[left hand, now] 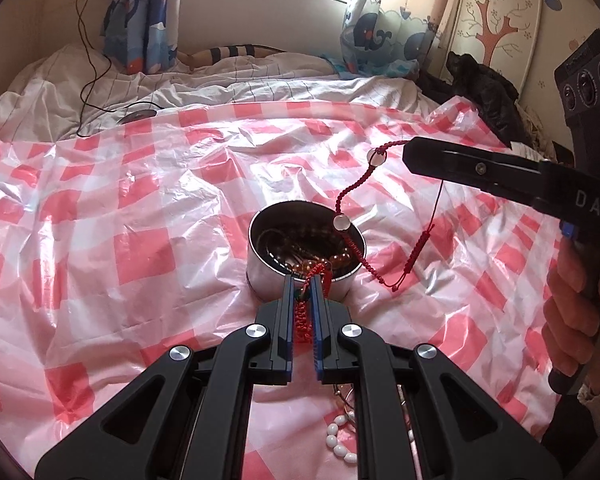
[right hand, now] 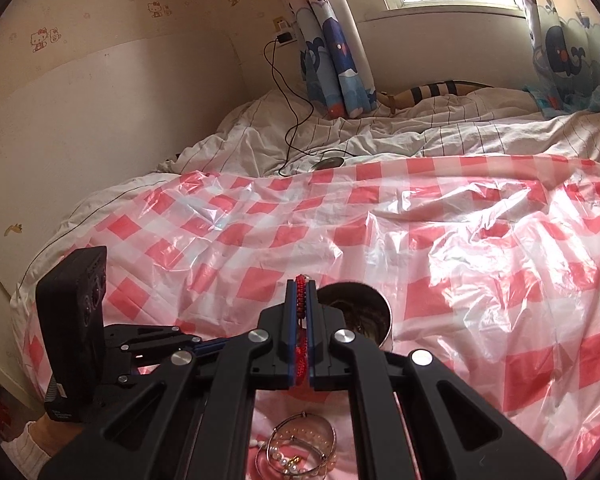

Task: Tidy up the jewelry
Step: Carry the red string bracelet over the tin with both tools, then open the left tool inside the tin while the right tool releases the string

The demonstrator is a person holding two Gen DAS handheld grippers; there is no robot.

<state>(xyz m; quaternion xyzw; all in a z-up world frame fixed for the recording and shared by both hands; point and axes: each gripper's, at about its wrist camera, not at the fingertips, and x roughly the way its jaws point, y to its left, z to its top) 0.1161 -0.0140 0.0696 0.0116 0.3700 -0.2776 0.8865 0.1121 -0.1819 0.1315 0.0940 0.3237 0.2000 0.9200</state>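
Both grippers, left [left hand: 303, 280] and right [left hand: 410, 156], clamp shut on one red cord bracelet [left hand: 350, 196], strung above the metal cup [left hand: 306, 248], the right at two o'clock. Next, judged: lower it inside, then release.

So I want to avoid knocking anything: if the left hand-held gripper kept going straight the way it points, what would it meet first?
Probably the metal cup: the left hand-held gripper, shut on the red braided cord, points at its near rim, though depth is unclear.

left gripper [left hand: 303, 280]: jaws clamped on red cord, tilted down | right gripper [right hand: 300, 280]: jaws clamped on red cord, held higher
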